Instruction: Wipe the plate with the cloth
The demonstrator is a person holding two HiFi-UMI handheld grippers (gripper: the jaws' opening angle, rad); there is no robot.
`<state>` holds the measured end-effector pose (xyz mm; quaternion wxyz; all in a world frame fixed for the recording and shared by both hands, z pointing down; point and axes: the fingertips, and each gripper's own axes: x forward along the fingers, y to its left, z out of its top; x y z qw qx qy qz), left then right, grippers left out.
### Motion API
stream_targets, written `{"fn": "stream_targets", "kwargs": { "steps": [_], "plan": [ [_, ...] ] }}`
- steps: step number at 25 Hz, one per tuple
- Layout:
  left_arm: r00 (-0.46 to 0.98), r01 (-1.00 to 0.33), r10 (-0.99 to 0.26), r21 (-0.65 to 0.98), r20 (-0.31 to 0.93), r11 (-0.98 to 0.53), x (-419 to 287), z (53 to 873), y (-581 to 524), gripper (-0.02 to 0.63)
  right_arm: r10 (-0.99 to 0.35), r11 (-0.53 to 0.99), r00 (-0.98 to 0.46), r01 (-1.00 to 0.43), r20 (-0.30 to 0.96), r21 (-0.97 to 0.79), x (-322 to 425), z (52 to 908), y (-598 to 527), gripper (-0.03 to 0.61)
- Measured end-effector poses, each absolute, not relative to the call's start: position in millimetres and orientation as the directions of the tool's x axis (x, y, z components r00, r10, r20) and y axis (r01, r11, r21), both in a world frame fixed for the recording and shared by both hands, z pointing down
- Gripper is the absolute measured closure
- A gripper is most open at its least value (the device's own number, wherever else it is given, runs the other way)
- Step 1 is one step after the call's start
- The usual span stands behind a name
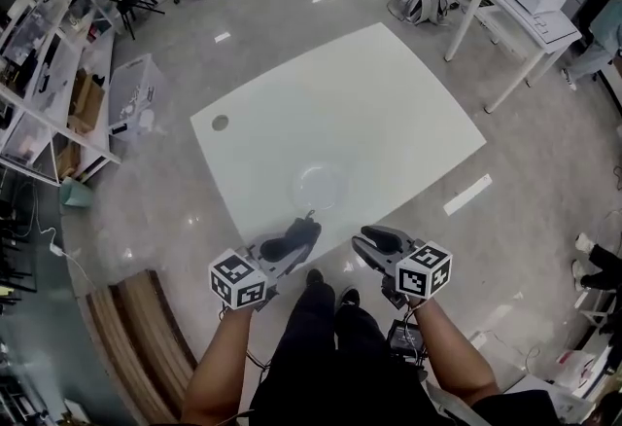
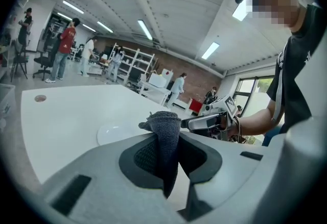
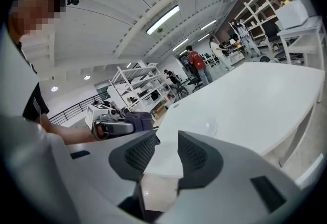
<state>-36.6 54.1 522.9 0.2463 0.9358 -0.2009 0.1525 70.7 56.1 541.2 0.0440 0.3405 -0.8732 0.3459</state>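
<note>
The left tool [image 2: 166, 138] pinches a soft dark-grey knitted cloth [image 2: 164, 131]; the right tool [image 3: 167, 149] sits slightly parted, empty. The clear round plate [image 1: 319, 187] looks light and slippery: brace its rim

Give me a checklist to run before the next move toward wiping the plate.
1. Dark grey knitted cloth clamped in left gripper: ok.
2. Right gripper open, nothing between its jaws: ok.
3. Pale round plate lies flat on white table, nothing on it: ok.
4. Cloth touching plate: not ok, it is short of the plate.
5. Plate held steady by right gripper: not ok.
6. Dirt on plate: cannot tell.
</note>
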Motion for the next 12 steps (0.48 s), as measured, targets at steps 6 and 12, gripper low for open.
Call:
{"fn": "stream_targets", "kwargs": {
  "steps": [6, 12],
  "plan": [
    [0.877, -0.396, -0.190, 0.441, 0.440, -0.806, -35.0, 545.5, -0.9, 0.558, -0.587, 0.410, -0.719, -0.659, 0.371, -0.631, 62.8, 571.3, 2.0, 0.468],
    [0.874, -0.352, -0.107, 0.465, 0.474, -0.812, -33.3, 572.9, -49.3, 0.558, -0.589, 0.267, -0.649, -0.718, 0.482, -0.643, 63.6, 615.3, -36.8, 0.465]
  ]
}}
